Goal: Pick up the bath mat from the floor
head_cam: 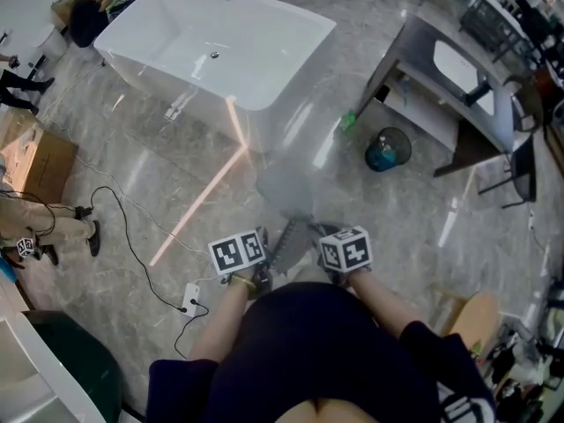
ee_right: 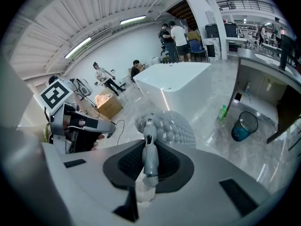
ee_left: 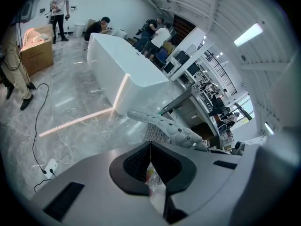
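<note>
Bath mat (head_cam: 286,236) clamped in left gripper (ee_left: 150,146) and right gripper (ee_right: 149,149); hanging part blurred from above.

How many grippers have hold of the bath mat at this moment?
2. The left gripper is shut on one edge of the bath mat. The right gripper is shut on another edge. The mat spans between them.

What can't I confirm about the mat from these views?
- Head view: the lower end of the bath mat blurs into the grey floor, so I can't tell whether it hangs clear.
- Left gripper view: the tongs of the left gripper are shut on the mat's edge, and they hide how much is caught.
- Right gripper view: the fold clamped by the right gripper blocks the mat beyond it.
</note>
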{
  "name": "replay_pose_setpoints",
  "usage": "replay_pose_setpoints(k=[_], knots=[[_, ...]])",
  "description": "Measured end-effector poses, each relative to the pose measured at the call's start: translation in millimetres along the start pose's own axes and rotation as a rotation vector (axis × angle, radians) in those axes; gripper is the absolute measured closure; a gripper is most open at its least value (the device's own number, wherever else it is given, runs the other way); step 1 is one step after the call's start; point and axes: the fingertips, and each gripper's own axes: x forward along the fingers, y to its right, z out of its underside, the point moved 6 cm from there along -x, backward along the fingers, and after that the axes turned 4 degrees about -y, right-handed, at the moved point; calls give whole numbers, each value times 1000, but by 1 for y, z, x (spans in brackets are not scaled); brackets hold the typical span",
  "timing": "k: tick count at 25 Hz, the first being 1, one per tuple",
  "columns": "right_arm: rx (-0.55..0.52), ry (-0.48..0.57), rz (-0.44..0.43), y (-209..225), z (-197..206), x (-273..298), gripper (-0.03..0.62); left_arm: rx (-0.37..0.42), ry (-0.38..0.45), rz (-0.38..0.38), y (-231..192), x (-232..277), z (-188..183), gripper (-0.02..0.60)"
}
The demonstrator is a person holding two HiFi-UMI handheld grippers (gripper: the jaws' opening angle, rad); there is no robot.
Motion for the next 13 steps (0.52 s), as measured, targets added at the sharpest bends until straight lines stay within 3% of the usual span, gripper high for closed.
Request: replay_pose_setpoints(k=[13], knots=[[11, 3, -32, 1, 7, 3, 549, 23, -13, 4, 5, 6, 2, 580]])
